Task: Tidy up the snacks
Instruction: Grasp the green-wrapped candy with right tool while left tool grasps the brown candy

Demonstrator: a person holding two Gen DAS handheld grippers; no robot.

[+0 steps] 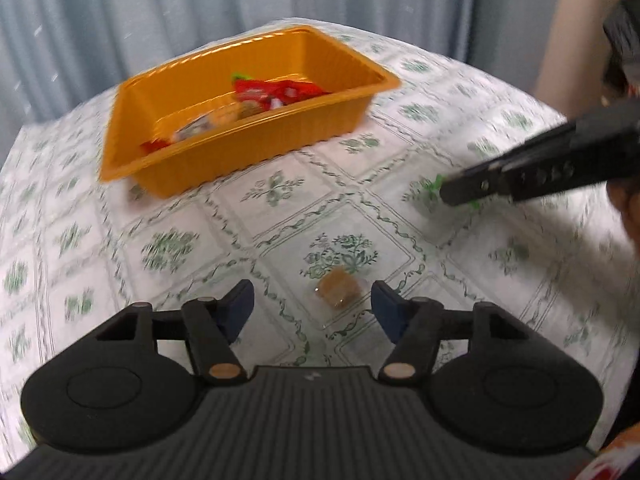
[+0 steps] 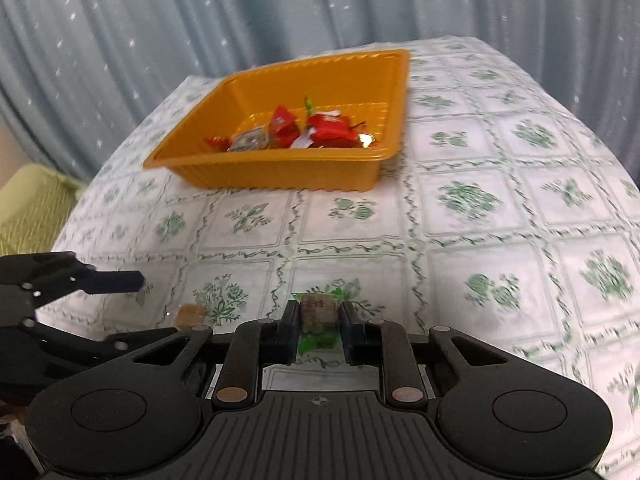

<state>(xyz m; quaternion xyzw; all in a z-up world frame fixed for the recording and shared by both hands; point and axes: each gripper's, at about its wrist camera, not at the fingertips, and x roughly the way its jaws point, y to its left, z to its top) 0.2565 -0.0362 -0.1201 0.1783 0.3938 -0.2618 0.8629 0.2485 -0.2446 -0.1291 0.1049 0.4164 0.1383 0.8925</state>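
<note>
An orange tray (image 1: 132, 152) (image 2: 280, 176) holds several wrapped snacks, mostly red (image 1: 276, 92) (image 2: 328, 130). My left gripper (image 1: 313, 306) is open just above the tablecloth, with a small brown candy in clear wrap (image 1: 338, 288) (image 2: 190, 314) lying between its fingers. My right gripper (image 2: 319, 316) is shut on a green-wrapped candy (image 2: 318, 308), low over the cloth; in the left wrist view it shows as a black arm (image 1: 520, 176) with green wrap at its tip (image 1: 440, 180).
The table has a white cloth with green flower squares (image 2: 468, 200). Blue-grey curtains (image 2: 200, 20) hang behind it. A yellow-green cushion (image 2: 28, 208) lies beyond the left edge. The left gripper shows at lower left in the right wrist view (image 2: 112, 282).
</note>
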